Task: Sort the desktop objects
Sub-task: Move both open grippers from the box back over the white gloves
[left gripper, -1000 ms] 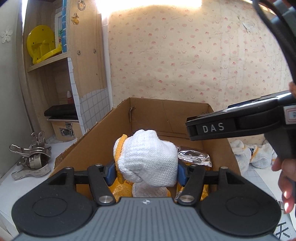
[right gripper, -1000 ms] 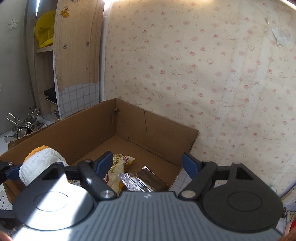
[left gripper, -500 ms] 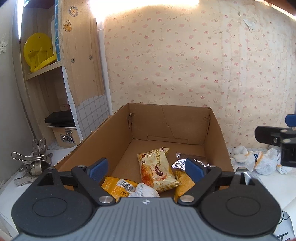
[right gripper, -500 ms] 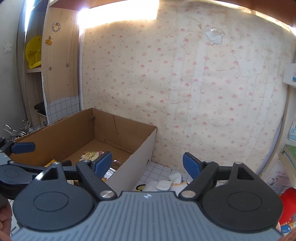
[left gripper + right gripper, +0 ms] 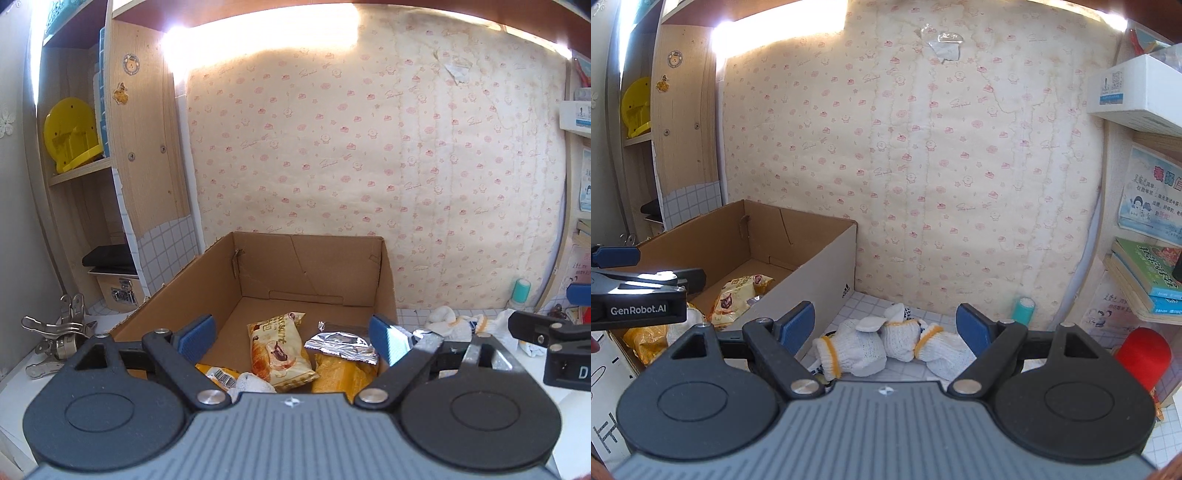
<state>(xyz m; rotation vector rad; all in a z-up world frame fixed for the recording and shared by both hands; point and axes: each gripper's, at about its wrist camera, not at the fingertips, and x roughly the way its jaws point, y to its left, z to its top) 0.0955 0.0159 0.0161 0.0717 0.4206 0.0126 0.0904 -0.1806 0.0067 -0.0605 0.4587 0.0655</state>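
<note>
An open cardboard box (image 5: 310, 266) holds a croissant packet (image 5: 279, 350), a silver foil packet (image 5: 338, 345), yellow packets and a white glove (image 5: 253, 384) at its near end. My left gripper (image 5: 291, 334) is open and empty, just above the box's near edge. My right gripper (image 5: 884, 325) is open and empty above several white gloves with yellow cuffs (image 5: 886, 341) lying on the tiled desk to the right of the box (image 5: 827, 273). These gloves also show in the left wrist view (image 5: 461, 323).
Metal clips (image 5: 55, 338) lie left of the box. A wooden shelf unit (image 5: 144, 147) with a yellow object (image 5: 72, 136) stands at the left. A red cylinder (image 5: 1143, 354), a teal bottle (image 5: 1023, 308) and stacked books (image 5: 1148, 273) are at the right.
My left gripper opened and let the white glove drop into the box, then pulled back. My right gripper swung right, from over the box to over the gloves on the desk.
</note>
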